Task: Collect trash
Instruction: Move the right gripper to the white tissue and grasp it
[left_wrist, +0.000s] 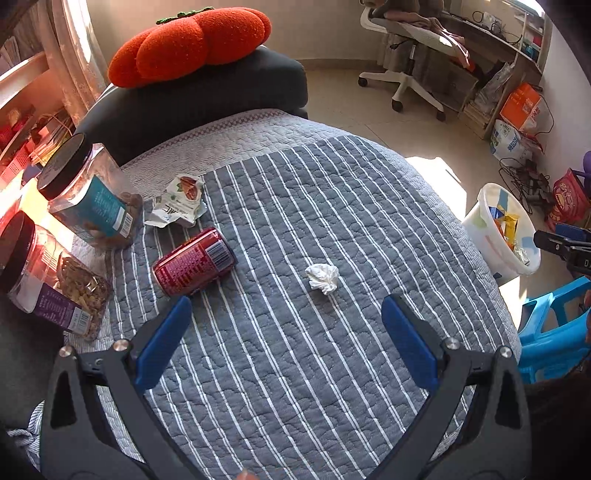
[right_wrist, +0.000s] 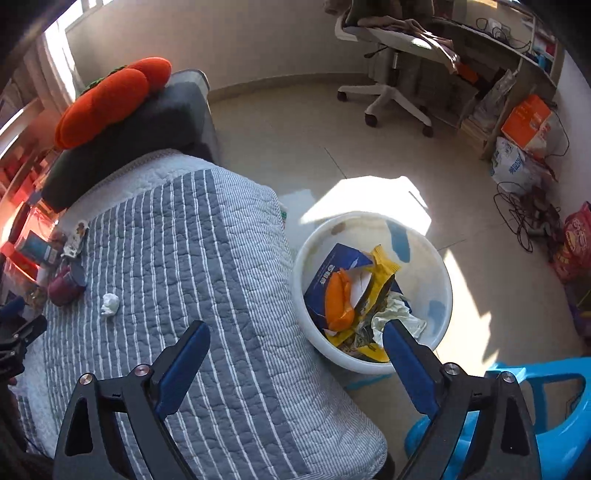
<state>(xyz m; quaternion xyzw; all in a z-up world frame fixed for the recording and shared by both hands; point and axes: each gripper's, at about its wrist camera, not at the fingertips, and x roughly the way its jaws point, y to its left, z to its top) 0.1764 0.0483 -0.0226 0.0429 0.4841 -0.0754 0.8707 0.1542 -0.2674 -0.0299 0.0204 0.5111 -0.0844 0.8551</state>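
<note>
A crumpled white tissue (left_wrist: 322, 278) lies on the striped grey quilt (left_wrist: 295, 350), just ahead of my open, empty left gripper (left_wrist: 286, 314). A red drink can (left_wrist: 194, 262) lies on its side to the left, with an opened snack wrapper (left_wrist: 179, 201) behind it. My right gripper (right_wrist: 295, 339) is open and empty, over the quilt's right edge beside the white trash bin (right_wrist: 439, 273), which holds several wrappers. The bin also shows in the left wrist view (left_wrist: 476, 225), and the tissue (right_wrist: 109, 304) and can (right_wrist: 64, 288) show in the right wrist view.
Two clear snack jars with black lids (left_wrist: 88, 192) (left_wrist: 48, 280) stand at the quilt's left edge. An orange pumpkin cushion (left_wrist: 192, 40) sits on a dark pillow (left_wrist: 221, 92). A blue plastic stool (right_wrist: 546, 406) stands right of the bin. An office chair (right_wrist: 391, 74) and cables are beyond.
</note>
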